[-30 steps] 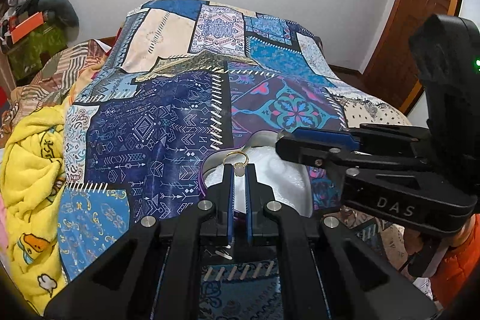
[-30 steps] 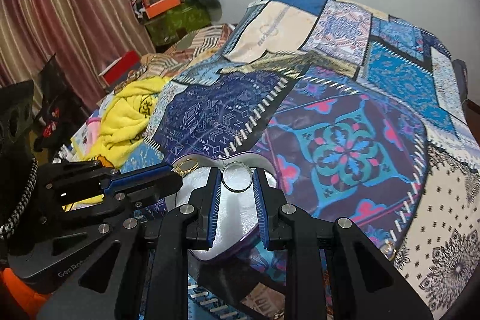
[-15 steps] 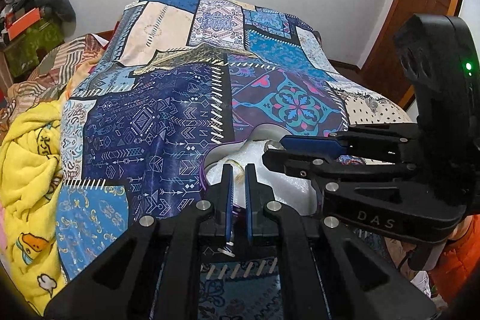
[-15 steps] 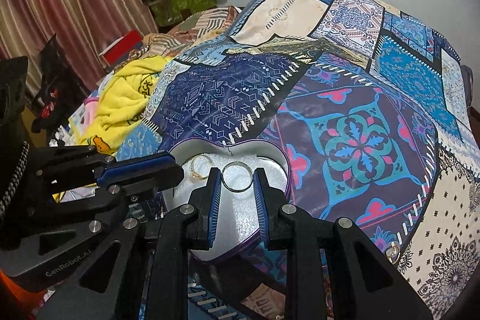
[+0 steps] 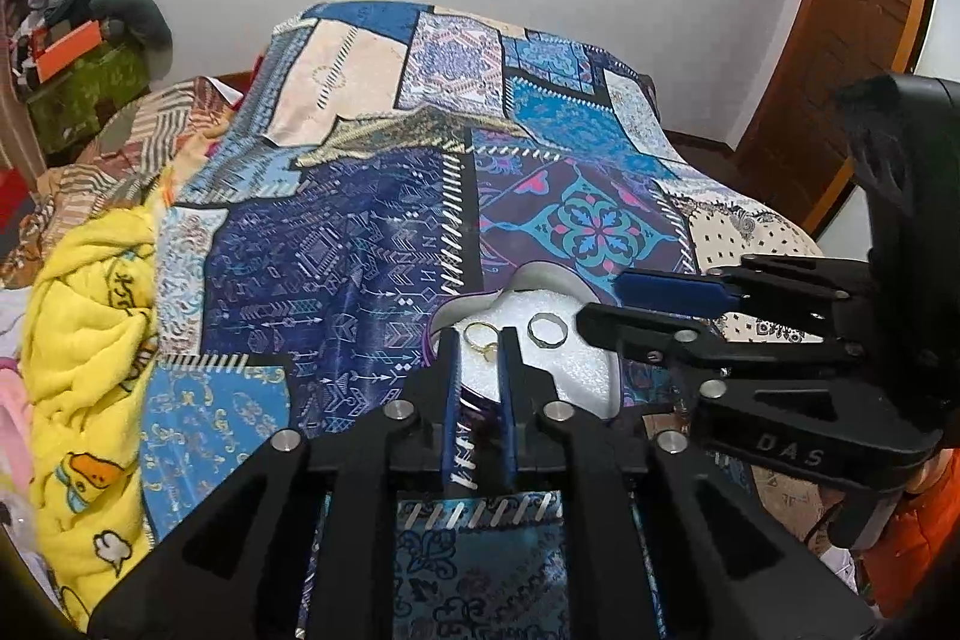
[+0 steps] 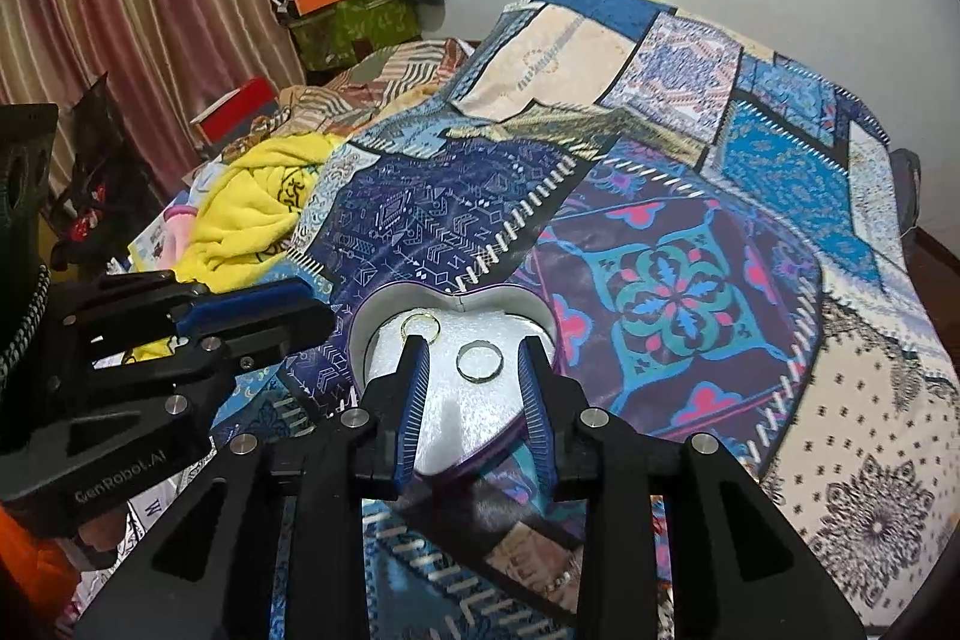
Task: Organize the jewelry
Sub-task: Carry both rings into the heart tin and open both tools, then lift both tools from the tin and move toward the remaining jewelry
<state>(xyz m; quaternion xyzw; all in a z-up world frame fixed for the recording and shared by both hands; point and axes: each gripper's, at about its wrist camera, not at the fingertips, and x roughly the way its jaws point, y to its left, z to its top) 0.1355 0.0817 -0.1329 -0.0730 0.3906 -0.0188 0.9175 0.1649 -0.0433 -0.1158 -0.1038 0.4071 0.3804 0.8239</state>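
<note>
Silver ring (image 6: 478, 361) and gold ring (image 6: 421, 325) lie on the white foam of the heart-shaped box (image 6: 390, 305), low centre of frame. Both claws, left gripper (image 5: 478, 340) and right gripper (image 6: 474, 349), have just been opening, released. Placing looks done; next, I'd guess, both hands back away cleanly.

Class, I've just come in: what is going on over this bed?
A person holds a gripper in each hand over a heart-shaped box on a patchwork bedspread. The left gripper and right gripper have just been opening. A gold ring and a silver ring lie on the box's white padding, each between parted jaws, neither one gripped.
</note>
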